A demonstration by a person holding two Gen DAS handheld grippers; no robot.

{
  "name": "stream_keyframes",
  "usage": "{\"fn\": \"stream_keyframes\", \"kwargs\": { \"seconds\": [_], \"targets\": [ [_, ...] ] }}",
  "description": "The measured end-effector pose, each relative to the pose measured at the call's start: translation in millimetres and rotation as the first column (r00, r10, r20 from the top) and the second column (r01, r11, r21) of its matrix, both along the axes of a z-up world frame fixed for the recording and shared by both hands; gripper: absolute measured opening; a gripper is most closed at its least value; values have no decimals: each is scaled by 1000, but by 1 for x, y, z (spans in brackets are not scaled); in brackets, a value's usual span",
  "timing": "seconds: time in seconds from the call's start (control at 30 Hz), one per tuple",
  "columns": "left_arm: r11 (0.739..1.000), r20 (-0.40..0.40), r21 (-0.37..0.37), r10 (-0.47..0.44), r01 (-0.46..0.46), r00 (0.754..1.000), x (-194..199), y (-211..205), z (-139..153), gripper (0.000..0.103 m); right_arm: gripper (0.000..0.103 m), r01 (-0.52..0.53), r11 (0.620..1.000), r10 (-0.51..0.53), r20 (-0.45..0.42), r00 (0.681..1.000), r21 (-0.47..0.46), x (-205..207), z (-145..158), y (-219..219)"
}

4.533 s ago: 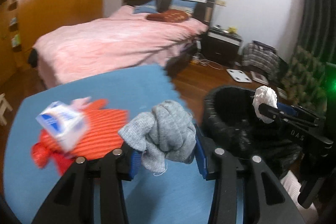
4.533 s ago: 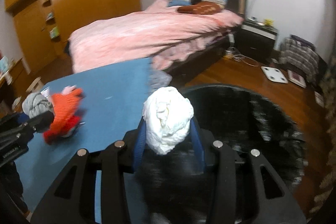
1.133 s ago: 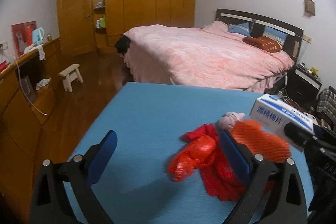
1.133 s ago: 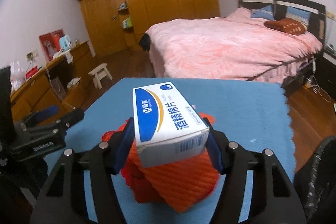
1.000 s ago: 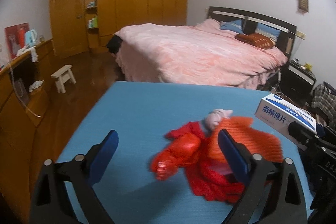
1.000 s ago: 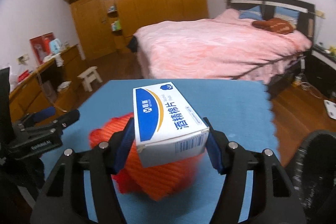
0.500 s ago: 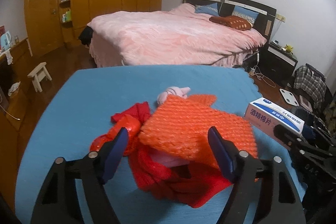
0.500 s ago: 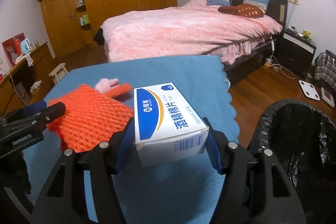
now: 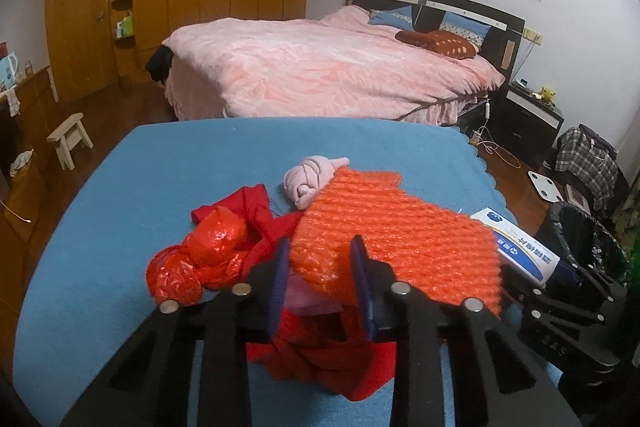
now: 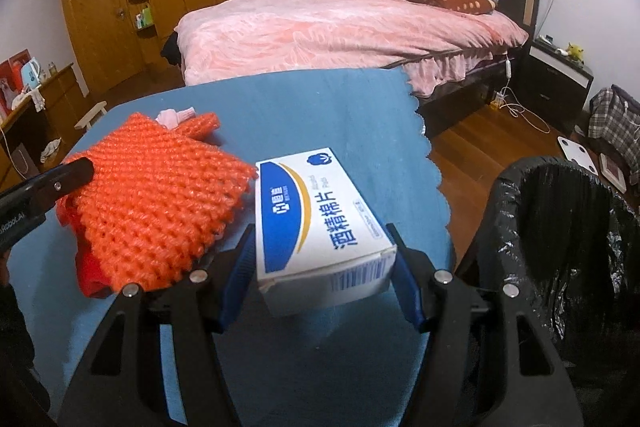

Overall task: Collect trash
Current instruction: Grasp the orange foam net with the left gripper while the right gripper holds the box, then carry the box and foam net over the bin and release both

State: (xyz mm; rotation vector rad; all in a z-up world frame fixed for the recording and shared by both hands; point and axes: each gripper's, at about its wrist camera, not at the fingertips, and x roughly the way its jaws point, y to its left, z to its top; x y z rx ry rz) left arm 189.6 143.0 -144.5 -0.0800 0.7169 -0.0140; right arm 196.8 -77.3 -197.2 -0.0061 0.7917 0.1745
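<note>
An orange foam net [image 9: 400, 231] lies on a pile of red cloth [image 9: 320, 367] on the blue table [image 9: 160, 167]. My left gripper [image 9: 320, 243] is closing, and its blue pads press on the net's near corner. One left finger [image 10: 52, 183] shows over the net [image 10: 160, 195] in the right wrist view. My right gripper [image 10: 320, 233] is shut on a white and blue box [image 10: 320, 211], held above the table's right edge. In the left wrist view the box [image 9: 516, 247] is at the right. A black-lined bin [image 10: 560, 227] stands just right of it.
A crumpled red plastic bag [image 9: 200, 259] and a rolled pink sock [image 9: 308, 183] lie beside the net. The bin [image 9: 580, 239] is on the wooden floor off the table's right side. A pink bed [image 9: 320, 75] and a small stool [image 9: 68, 139] are beyond.
The left jaws have narrowed from wide apart onto the orange net's corner. The right gripper has carried the box down and rightward, nearer the bin.
</note>
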Motion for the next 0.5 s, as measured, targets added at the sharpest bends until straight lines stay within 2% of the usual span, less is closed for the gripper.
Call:
{"fn": "stream_keyframes", "kwargs": {
  "seconds": [0.1,0.37,0.5],
  "targets": [
    [1000,16,3,-4,4,1000,-4,0,1,21,60,9,1000,-9,-4,1000,11,0,1,-2],
    [1000,16,-12,-6,7,1000,-14,4,0,19,60,23,1000,-23,-2,1000,2,-6,9,-9],
    [999,41,-29,-13,14,999,-22,3,7,16,60,30,999,-30,16,999,13,-11,18,-14]
  ]
}}
